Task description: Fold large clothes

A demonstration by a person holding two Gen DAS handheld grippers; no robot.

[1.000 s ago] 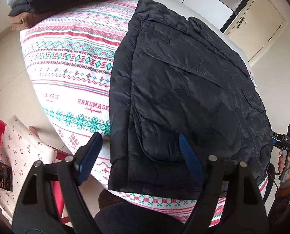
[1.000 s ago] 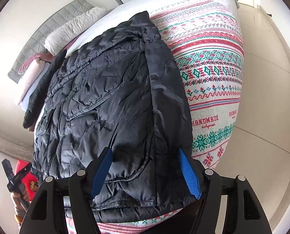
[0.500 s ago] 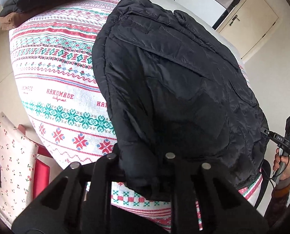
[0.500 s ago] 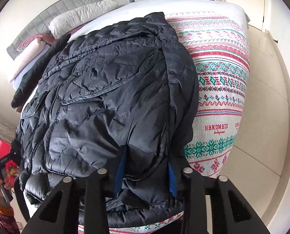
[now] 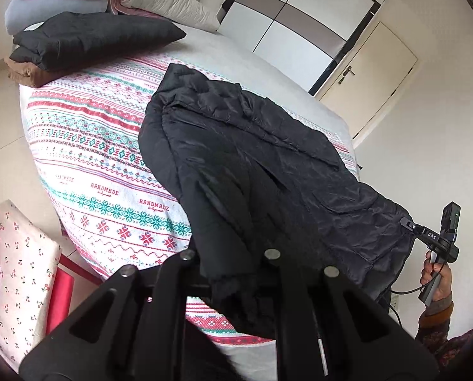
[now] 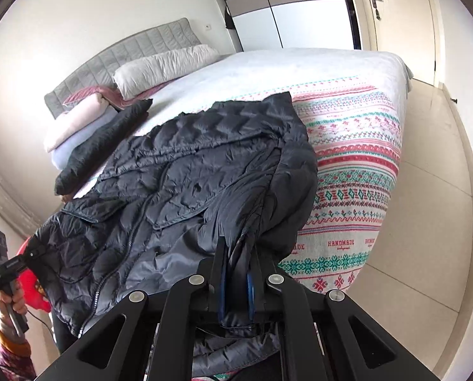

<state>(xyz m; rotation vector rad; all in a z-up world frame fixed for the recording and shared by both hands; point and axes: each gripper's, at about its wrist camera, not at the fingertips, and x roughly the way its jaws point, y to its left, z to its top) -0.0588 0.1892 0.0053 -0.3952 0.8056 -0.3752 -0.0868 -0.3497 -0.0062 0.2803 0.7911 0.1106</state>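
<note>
Left gripper [image 5: 233, 273] and right gripper [image 6: 236, 282], jaws just closed, pinch hem corners of black puffer jacket [image 6: 172, 190] (near edge raised) above patterned bed [image 6: 357, 165].

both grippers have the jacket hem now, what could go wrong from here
1. The black puffer jacket is slippery and bulky. The right gripper pinches only a thin bunch of hem, so it might slide out mid-fold.
2. The left gripper is buried in fabric, so its hold can't be checked; a one-sided drop would skew the fold.
3. The folded sleeves on top may flop open as the hem swings over.
</note>
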